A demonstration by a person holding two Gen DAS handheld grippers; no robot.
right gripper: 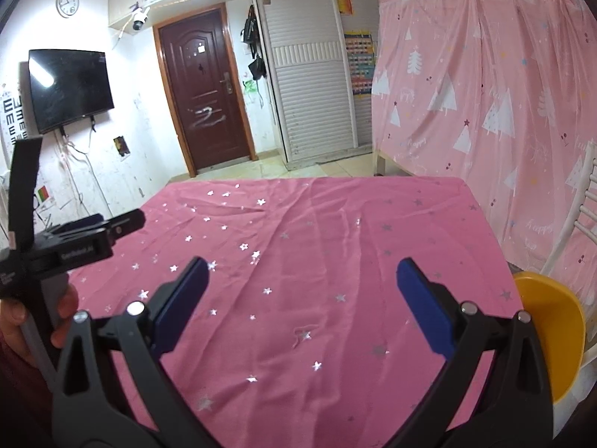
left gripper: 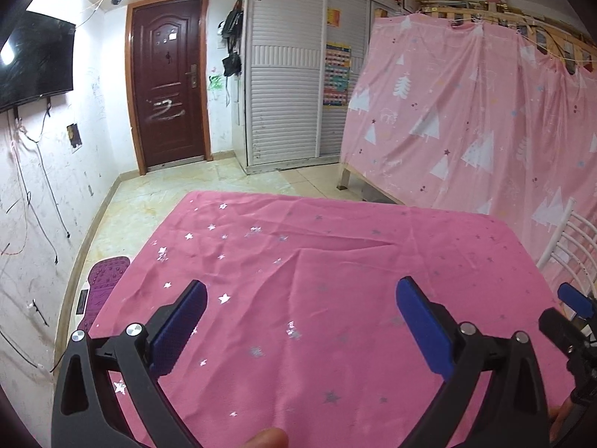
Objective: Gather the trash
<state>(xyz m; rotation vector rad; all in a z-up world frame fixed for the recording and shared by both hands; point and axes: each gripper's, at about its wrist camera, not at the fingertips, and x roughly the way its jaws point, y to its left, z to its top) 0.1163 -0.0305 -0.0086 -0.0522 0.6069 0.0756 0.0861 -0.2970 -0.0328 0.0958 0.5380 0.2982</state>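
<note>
Poised above a bench (left gripper: 466,246) draped in pink star-print cloth (right gripper: 298,261): left gripper (left gripper: 301,291) and right gripper (right gripper: 303,272), jaws of both spread wide, holding nothing. No trash visible anywhere on the cloth; whereabouts cannot be told. Step judged either not begun or finished. Next: locating litter. Counted: two grippers, one yellow chair (right gripper: 552,336), zero trash items.

Surface under pink star-print cloth (right gripper: 317,261). Dark brown door (right gripper: 205,100). Wall-mounted television (right gripper: 69,89). Wall clock (right gripper: 68,2). White louvred wardrobe (right gripper: 309,86). Pink tree-print curtain (right gripper: 485,93). Yellow chair (right gripper: 556,332) beside surface.
</note>
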